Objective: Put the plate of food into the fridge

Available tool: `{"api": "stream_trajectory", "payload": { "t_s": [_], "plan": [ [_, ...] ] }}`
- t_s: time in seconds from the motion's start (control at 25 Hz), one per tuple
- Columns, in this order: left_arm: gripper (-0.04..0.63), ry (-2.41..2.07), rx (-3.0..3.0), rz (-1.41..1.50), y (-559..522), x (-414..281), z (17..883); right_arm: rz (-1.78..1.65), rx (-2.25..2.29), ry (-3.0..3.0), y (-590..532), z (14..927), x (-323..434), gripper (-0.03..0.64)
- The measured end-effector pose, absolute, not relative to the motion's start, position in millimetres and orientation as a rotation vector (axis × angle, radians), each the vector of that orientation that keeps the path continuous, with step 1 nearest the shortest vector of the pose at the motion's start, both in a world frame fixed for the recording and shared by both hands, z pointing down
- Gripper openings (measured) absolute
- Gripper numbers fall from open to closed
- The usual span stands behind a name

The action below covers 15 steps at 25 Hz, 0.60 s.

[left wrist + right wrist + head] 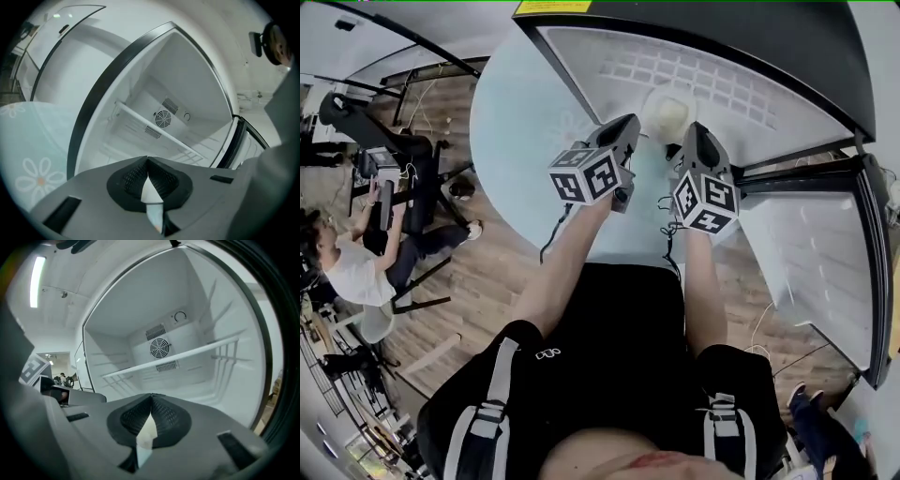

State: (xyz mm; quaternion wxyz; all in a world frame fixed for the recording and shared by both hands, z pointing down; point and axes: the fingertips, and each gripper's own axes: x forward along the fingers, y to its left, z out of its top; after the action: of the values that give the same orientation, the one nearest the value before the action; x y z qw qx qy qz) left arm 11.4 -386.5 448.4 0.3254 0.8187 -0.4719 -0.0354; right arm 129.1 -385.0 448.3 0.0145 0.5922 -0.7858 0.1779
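Now the left hand-held gripper (630,133) is clamped on the left rim of the plate of food (667,111), and the right hand-held gripper (692,139) on the right rim. Plate hangs between them, equally near both. Open fridge (140,315) shelf (168,359) lies straight ahead, far.

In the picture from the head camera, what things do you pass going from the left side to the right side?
Seated person → left gripper → plate of food → right gripper → open fridge door.
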Motion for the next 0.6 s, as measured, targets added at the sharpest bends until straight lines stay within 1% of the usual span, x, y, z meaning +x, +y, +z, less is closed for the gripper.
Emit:
{"api": "stream_trajectory", "payload": {
  "t_s": [0.16, 0.32, 0.52, 0.6],
  "plan": [
    [-0.008, -1.254, 2.267, -0.129, -361.7, 18.4, 410.9, 0.454, 1.807, -2.480, -364.1, 421.7, 122.1, 0.003],
    [-0.007, -1.226, 2.425, -0.120, -342.0, 22.7, 383.4, 0.465, 1.778, -2.527, -349.2, 404.9, 103.7, 0.003],
    [-0.002, -1.286, 2.551, -0.056, -317.8, 36.2, 360.5, 0.223, 1.637, -2.592, -320.1, 370.7, 84.7, 0.002],
    [-0.002, -1.311, 2.561, -0.046, -309.5, 42.7, 359.3, 0.219, 1.621, -2.626, -307.1, 363.8, 85.9, 0.002]
  ]
}}
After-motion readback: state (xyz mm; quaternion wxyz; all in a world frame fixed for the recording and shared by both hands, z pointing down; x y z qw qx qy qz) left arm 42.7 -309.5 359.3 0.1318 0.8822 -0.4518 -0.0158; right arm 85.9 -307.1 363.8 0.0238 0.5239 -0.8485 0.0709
